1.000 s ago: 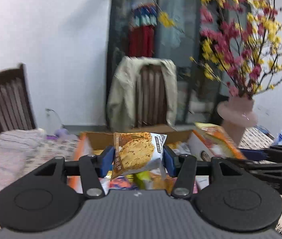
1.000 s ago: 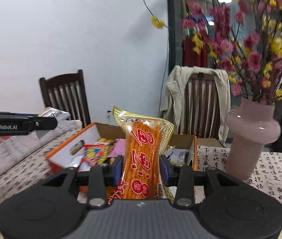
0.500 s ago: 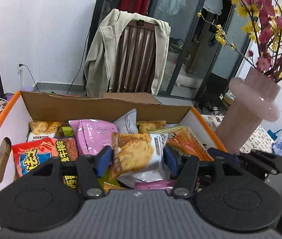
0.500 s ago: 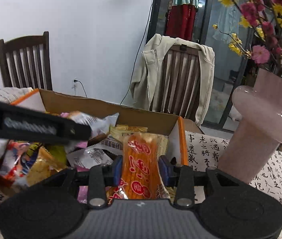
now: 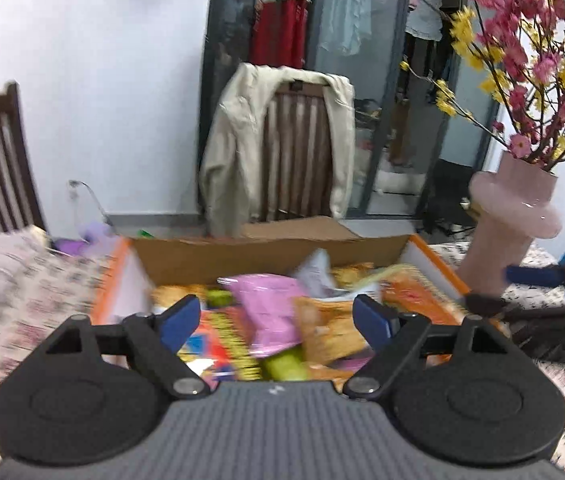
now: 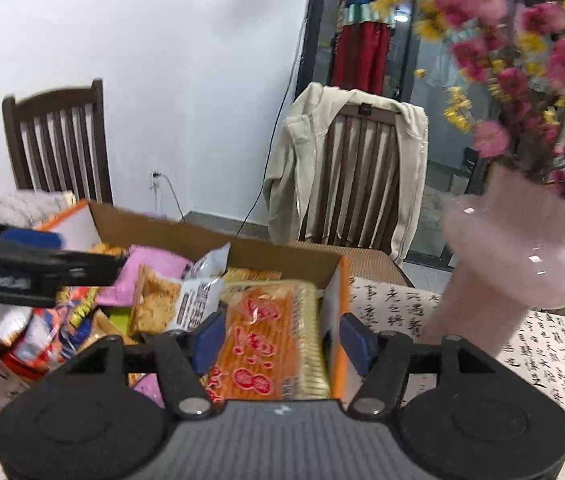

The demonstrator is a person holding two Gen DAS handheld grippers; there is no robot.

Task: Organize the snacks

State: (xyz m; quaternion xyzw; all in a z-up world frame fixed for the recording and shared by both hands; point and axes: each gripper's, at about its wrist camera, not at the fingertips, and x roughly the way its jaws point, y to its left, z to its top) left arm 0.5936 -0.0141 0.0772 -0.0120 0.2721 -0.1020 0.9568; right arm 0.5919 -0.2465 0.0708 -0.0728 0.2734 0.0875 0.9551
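1. Both packets have left my grippers since a second ago; they now lie in the box (image 5: 274, 250), and both sets of jaws have just been opening.
2. My left gripper (image 5: 280, 322) gapes wide with nothing pressed between its pads. The biscuit packet (image 5: 332, 330) I let go lies just ahead and below, nearer the right pad, beside the pink bag (image 5: 270, 312).
3. My right gripper (image 6: 280, 338) is parted too. The orange packet (image 6: 270, 344) rests between the pads, not squeezed, its long axis running straight away from me, close against the box's right wall (image 6: 338, 312).
4. Next move, I judge: lift both straight back clear. The vase (image 6: 510, 264) stands to my right.
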